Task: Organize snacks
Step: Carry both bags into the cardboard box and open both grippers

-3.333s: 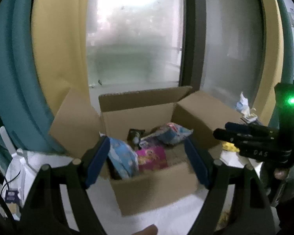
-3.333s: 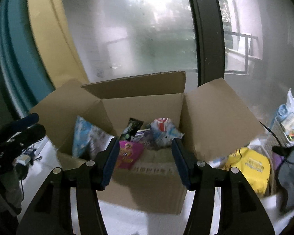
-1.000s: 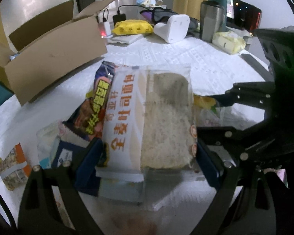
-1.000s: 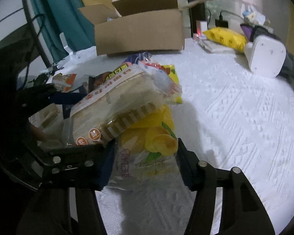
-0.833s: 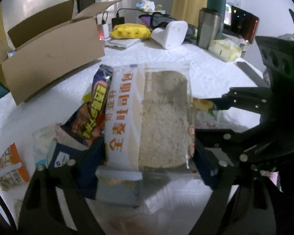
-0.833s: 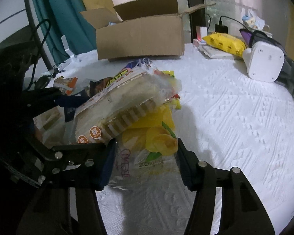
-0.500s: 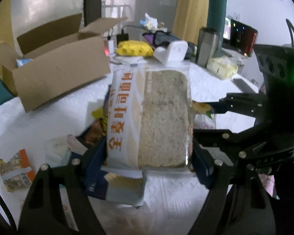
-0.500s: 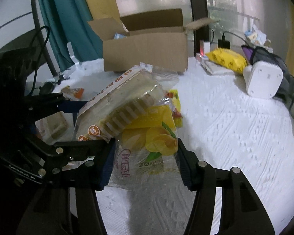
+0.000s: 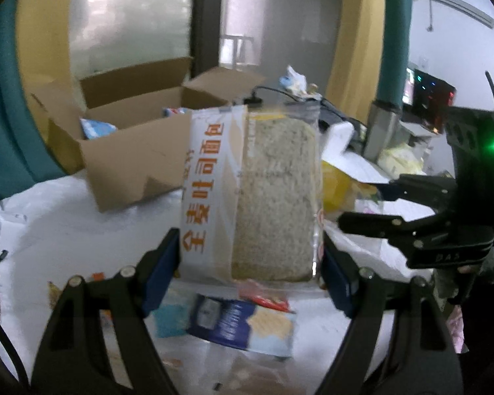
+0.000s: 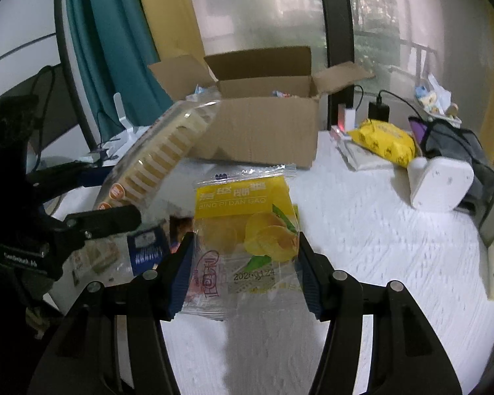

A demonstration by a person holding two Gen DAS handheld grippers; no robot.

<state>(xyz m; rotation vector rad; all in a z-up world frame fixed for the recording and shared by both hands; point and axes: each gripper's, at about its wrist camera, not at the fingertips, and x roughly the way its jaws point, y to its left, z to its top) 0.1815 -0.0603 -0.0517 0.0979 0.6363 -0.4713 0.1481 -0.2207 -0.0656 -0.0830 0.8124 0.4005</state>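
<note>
Only the left wrist view shows the sliced-bread bag (image 9: 252, 194) face-on, pinched between the left gripper (image 9: 247, 273). The right gripper (image 10: 243, 273) clamps a yellow cake packet (image 10: 247, 230). The open cardboard box (image 10: 260, 131) sits at twelve o'clock; loose snack packets (image 9: 240, 322) lie on the white tablecloth (image 10: 378, 230) below.

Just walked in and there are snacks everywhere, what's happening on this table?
A person is sorting snacks with two handheld grippers. The left gripper holds a clear bag of sliced bread with orange lettering off the white tablecloth. The right gripper holds a yellow cake packet. An open brown cardboard box waits behind them.
</note>
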